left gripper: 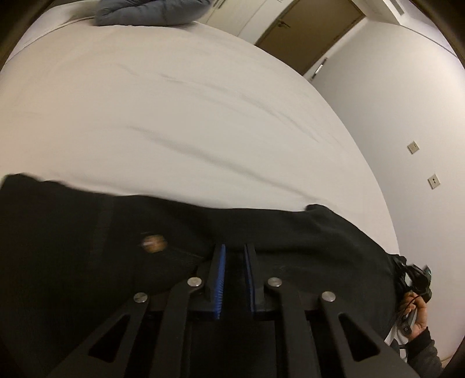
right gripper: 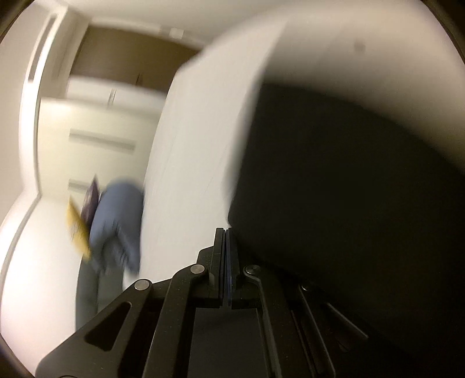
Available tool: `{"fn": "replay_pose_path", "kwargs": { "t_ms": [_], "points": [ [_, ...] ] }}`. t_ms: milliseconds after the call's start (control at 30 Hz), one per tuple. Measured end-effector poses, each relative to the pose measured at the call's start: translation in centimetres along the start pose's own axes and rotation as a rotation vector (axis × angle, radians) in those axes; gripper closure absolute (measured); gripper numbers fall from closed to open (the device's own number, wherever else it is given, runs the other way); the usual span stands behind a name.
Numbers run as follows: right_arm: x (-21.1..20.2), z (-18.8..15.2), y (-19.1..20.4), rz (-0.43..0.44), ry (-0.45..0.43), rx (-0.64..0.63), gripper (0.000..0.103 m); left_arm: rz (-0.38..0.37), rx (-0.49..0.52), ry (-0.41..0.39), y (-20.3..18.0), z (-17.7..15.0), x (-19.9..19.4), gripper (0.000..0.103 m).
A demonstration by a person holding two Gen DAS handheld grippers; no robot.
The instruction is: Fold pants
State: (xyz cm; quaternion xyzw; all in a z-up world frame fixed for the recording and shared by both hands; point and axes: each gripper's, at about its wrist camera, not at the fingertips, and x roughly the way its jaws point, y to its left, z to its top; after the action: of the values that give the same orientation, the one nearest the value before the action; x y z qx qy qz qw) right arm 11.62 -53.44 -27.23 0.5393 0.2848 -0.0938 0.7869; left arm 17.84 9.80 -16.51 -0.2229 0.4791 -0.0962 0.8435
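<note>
Black pants (left gripper: 87, 226) lie across the near part of a white bed (left gripper: 174, 101), with a brown button (left gripper: 153, 243) showing at the waist. My left gripper (left gripper: 234, 250) has black waistband cloth between its blue pads, with a narrow gap still showing. In the blurred right wrist view the pants (right gripper: 348, 203) fill the right side. My right gripper (right gripper: 226, 235) is shut at the cloth's edge, its jaws pressed together. The right gripper with the hand holding it shows in the left wrist view (left gripper: 415, 279).
A grey-blue bundle of cloth (left gripper: 151, 11) lies at the bed's far end; it also shows in the right wrist view (right gripper: 119, 221). A white wall (left gripper: 392, 101) with sockets runs along the right of the bed. A brown door (left gripper: 308, 32) stands behind.
</note>
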Motion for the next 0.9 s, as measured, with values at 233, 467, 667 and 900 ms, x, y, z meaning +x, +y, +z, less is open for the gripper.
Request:
{"fn": "replay_pose_path", "kwargs": {
  "t_ms": [233,467,667,900],
  "points": [
    [-7.5,-2.9,3.5,0.019,-0.105,-0.067,0.094,0.152,0.078,-0.103,-2.9,-3.0,-5.5,0.051],
    [1.7,-20.7,7.2,0.139,0.33,-0.137,0.067,0.054,0.226,-0.013,-13.0,-7.7,-1.4,0.034],
    [-2.2,-16.3,3.1,0.054,0.106,-0.117,0.075,0.075,0.248,0.035,-12.5,-10.3,0.0,0.035],
    [-13.4,-16.3,3.3,-0.037,-0.215,-0.121,0.014,0.03,0.201,-0.02,-14.5,-9.7,-2.2,0.03]
  ]
}}
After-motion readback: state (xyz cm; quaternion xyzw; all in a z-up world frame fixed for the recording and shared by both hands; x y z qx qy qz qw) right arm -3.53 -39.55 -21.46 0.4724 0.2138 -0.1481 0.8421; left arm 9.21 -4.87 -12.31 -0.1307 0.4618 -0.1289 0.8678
